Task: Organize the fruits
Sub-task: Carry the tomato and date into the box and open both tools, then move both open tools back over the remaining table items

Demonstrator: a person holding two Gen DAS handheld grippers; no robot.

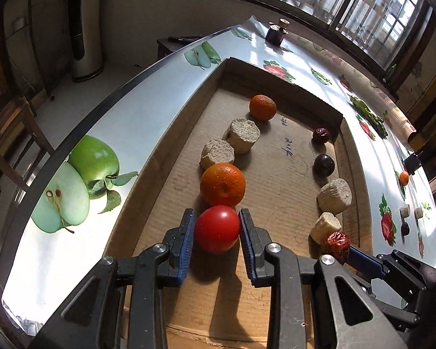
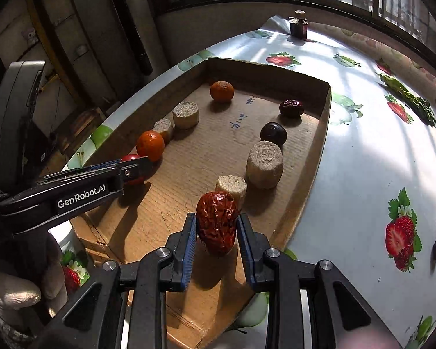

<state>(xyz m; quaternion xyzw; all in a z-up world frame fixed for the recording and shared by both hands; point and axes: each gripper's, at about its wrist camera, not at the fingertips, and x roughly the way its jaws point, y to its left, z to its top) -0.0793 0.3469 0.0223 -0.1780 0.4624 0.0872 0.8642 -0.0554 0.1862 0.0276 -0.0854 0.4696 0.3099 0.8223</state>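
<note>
My left gripper is shut on a red tomato, held low at the near end of the left row in the shallow cardboard tray. Ahead of the tomato lie an orange, two beige cut chunks and a second orange. My right gripper is shut on a wrinkled red date at the near end of the right row. That row holds two beige chunks, a dark plum and another date. The left gripper shows at the left in the right wrist view.
The tray lies on a fruit-print tablecloth. Loose on the cloth at the right are a small orange, beige chunks and a dark fruit. A small dark jar stands at the table's far end. A gloved hand is at lower left.
</note>
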